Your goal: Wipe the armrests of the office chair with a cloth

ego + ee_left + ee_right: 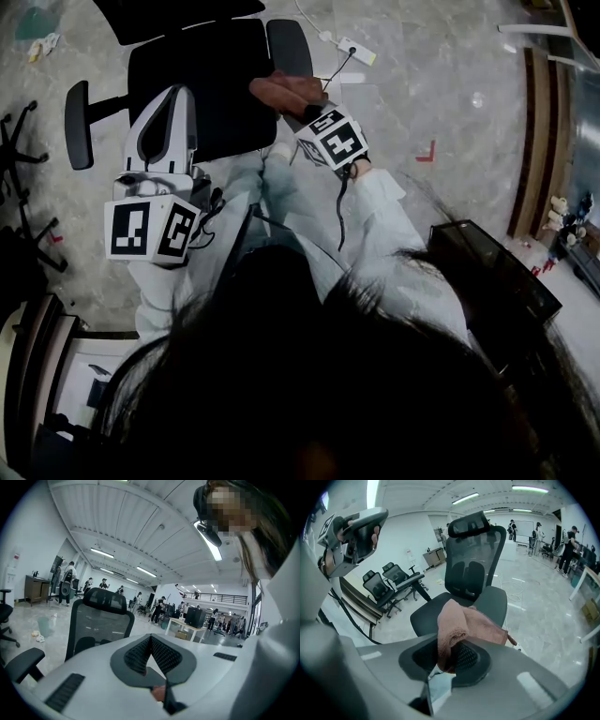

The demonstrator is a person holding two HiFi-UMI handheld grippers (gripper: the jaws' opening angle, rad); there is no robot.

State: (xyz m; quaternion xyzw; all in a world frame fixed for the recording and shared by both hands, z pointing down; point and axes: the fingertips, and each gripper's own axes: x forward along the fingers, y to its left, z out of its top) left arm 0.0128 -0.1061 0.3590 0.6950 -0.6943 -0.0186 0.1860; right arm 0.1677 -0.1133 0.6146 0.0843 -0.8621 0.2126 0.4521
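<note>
The pinkish-brown cloth [465, 626] is bunched up and pinched tight in my right gripper [451, 654]. It's hanging over the seat of the black office chair [202, 84], near the armrest [289, 45] on that side, though I can't tell if it's touching. My left gripper [151, 640] is clenched on nothing, over the seat's opposite edge, with the other armrest [78, 124] just beyond it.

Pinkish-brown terry cloth [461, 620]: looped pile, rough, matt. Black office chair [476, 559]: backrest of open mesh fabric. Its black armrest pad [78, 124]: smooth, matt. Right gripper [449, 654]: smooth matt grey plastic shell, ribbed black pads. Pale stone-look floor [441, 84]: polished, glossy.
</note>
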